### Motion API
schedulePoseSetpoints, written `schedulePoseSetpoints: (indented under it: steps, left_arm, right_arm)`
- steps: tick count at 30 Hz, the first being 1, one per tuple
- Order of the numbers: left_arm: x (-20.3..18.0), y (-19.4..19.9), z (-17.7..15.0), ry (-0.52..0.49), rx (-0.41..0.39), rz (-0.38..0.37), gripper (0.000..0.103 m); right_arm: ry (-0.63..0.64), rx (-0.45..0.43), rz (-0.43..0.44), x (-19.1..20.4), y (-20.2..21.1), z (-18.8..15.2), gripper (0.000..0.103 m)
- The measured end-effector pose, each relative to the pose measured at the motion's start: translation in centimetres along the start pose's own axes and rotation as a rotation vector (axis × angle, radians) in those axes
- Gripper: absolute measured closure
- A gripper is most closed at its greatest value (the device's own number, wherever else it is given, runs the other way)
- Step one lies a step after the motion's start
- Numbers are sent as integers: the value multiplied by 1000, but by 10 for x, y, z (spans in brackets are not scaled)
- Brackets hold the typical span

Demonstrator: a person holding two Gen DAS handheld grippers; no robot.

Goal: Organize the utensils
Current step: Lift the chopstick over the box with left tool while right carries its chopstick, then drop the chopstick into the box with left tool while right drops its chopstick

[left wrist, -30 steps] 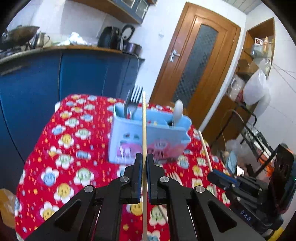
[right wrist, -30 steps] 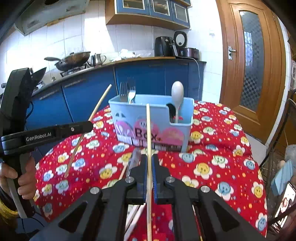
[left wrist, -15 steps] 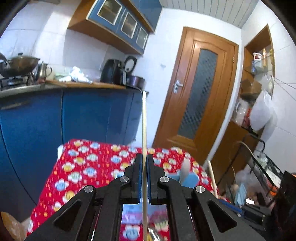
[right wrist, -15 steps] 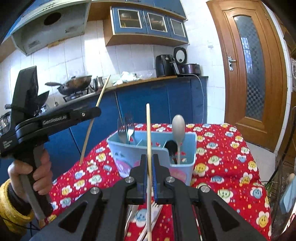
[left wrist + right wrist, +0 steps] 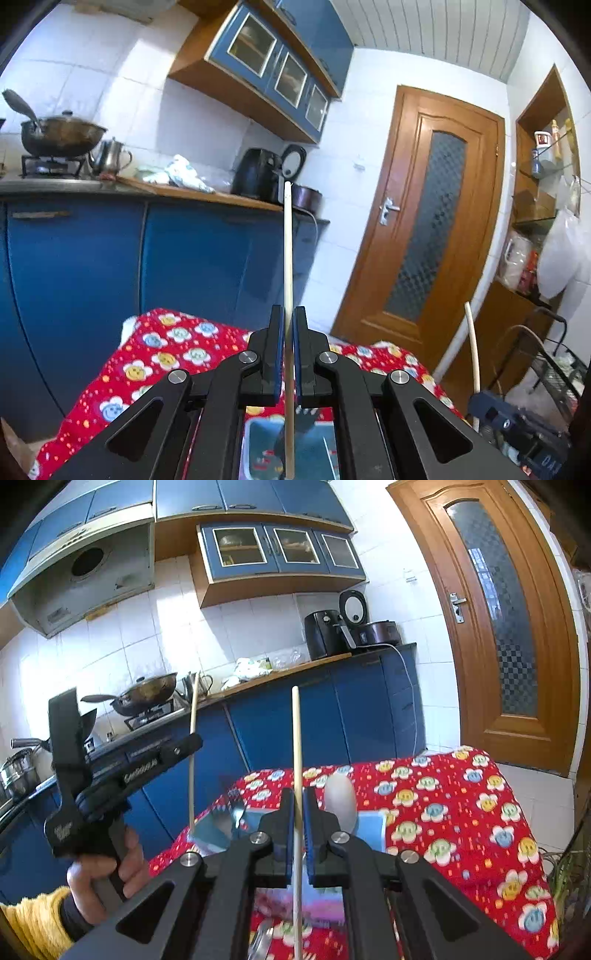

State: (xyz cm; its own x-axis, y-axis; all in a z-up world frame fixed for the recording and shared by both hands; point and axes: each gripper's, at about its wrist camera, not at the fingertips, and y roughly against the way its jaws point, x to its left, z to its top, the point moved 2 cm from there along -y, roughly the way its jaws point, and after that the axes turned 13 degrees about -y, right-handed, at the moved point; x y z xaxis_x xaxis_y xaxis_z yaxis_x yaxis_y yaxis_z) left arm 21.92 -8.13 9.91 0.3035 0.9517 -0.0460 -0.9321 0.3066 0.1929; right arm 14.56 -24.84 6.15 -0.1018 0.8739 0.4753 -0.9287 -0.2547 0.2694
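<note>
My left gripper point(image 5: 288, 325) is shut on a chopstick point(image 5: 287, 258) that stands upright, its lower end over the light blue utensil box point(image 5: 295, 450) below. The left gripper also shows in the right wrist view point(image 5: 192, 744), with its chopstick point(image 5: 192, 760) reaching down to the box's left end. My right gripper point(image 5: 298, 806) is shut on a second upright chopstick point(image 5: 295, 738), above the box point(image 5: 373, 827). The box holds forks point(image 5: 232, 808) at the left and a spoon point(image 5: 340, 799) at the right. The right gripper's chopstick appears in the left wrist view point(image 5: 472, 347).
The box stands on a table with a red flower-patterned cloth point(image 5: 461, 812). More utensils lie on the cloth under my right gripper point(image 5: 262, 941). Blue kitchen cabinets point(image 5: 92, 258) stand behind the table, a wooden door point(image 5: 424, 240) to the right.
Both grippers rose and tilted up with their chopsticks; the box dropped to the bottom of both views. The left chopstick now stands vertical over the box's left end.
</note>
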Motion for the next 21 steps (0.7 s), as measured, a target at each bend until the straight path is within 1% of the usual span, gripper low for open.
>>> schedulePoseSetpoints:
  steps: [3, 8, 11, 14, 21]
  left_arm:
    - [-4, -1, -4, -28, -31, 25, 99]
    - [-6, 0, -19, -59, -41, 50, 99]
    - [-7, -1, -26, -74, -47, 64, 99]
    - [-8, -2, -31, -85, -45, 65, 99]
    - [-14, -3, -45, -108, -10, 56, 99]
  right_arm:
    - [18, -48, 12, 0, -11, 8, 97]
    - [36, -119, 16, -5, -32, 12, 97]
    - [62, -149, -3, -9, -41, 8, 97]
    - [125, -191, -46, -10, -46, 2, 97]
    - [155, -156, -83, -16, -48, -3, 96]
